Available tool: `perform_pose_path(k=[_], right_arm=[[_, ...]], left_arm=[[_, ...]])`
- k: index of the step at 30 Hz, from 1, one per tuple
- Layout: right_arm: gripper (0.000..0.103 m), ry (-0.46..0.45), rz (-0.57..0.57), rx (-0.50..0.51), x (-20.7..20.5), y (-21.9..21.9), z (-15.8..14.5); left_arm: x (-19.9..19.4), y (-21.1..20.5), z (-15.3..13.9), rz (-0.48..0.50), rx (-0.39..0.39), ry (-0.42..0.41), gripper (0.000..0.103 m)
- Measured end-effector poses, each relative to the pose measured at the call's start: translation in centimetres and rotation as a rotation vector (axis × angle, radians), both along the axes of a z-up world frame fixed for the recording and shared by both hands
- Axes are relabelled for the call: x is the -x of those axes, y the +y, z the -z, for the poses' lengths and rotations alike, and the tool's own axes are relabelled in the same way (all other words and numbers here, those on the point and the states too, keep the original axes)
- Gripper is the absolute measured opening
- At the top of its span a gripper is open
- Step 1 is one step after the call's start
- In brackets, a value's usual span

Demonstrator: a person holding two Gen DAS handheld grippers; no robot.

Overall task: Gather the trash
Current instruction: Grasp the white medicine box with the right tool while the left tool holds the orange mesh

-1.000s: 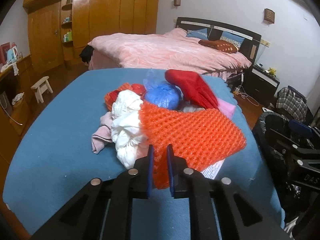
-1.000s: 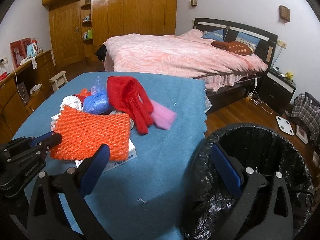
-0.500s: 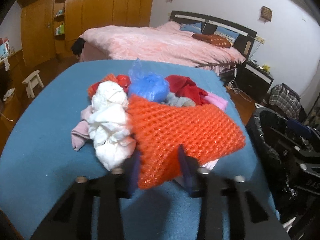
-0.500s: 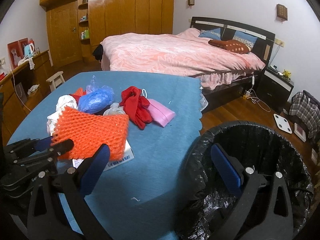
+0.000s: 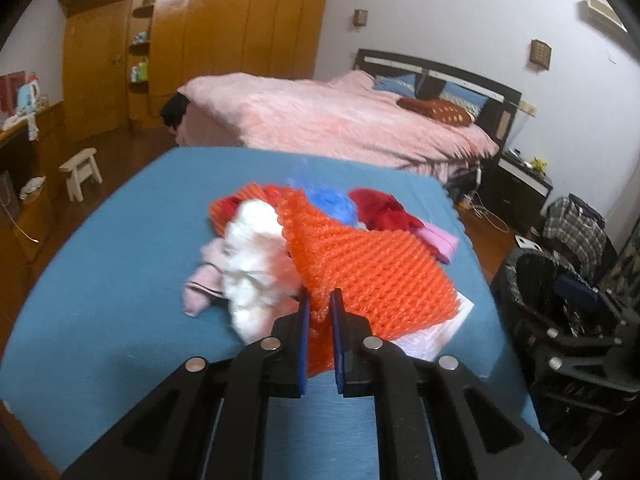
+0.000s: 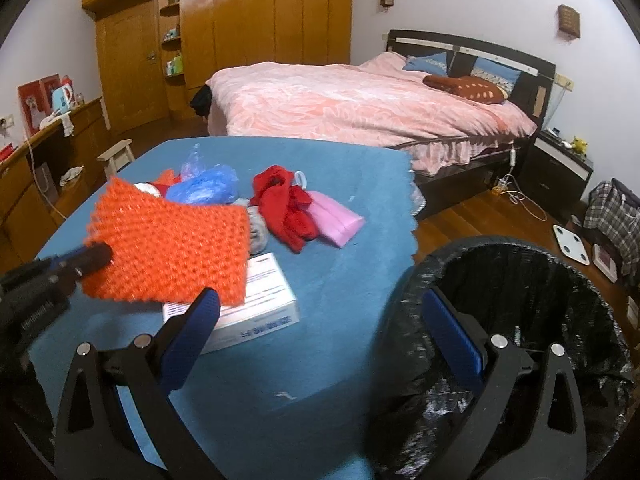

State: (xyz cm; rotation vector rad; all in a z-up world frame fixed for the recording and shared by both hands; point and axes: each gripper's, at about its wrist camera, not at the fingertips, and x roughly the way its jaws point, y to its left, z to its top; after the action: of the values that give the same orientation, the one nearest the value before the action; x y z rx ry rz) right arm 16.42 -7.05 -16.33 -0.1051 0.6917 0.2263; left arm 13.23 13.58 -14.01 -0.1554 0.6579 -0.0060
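Note:
My left gripper (image 5: 319,300) is shut on the near corner of an orange foam net (image 5: 372,268) and holds it lifted above the blue table (image 5: 104,292). In the right wrist view the net (image 6: 172,244) hangs at the left from the left gripper (image 6: 96,258), over a white box (image 6: 264,300). My right gripper (image 6: 320,316) is open and empty, between the table edge and a bin lined with a black bag (image 6: 520,332). A blue plastic bag (image 6: 204,188), red glove (image 6: 286,204) and pink packet (image 6: 336,220) lie on the table.
White crumpled tissue (image 5: 256,264) and a pink cloth (image 5: 200,288) lie left of the net. A bed with a pink cover (image 6: 360,104) stands behind the table. A wooden wardrobe (image 6: 240,40) lines the back wall. A small stool (image 5: 82,172) stands at the left.
My left gripper opened, then shut on the net's corner and lifted it off the white box. The pile shifted slightly. My right gripper stayed open beside the bin.

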Motion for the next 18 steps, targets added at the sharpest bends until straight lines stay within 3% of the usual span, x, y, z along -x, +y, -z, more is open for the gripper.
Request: perform_pose_path(k=[4, 18], right_arm=[[0.098, 0.009, -0.040, 0.008, 0.3, 1.7, 0.7], [0.098, 0.081, -0.110, 0.087, 0.8, 6.7, 4.2]], left_arm=[[0.5, 1.0, -0.3, -0.039, -0.038, -0.019, 0.010], [0.6, 3.5, 1.2, -0.094, -0.050, -0.003, 0.010]])
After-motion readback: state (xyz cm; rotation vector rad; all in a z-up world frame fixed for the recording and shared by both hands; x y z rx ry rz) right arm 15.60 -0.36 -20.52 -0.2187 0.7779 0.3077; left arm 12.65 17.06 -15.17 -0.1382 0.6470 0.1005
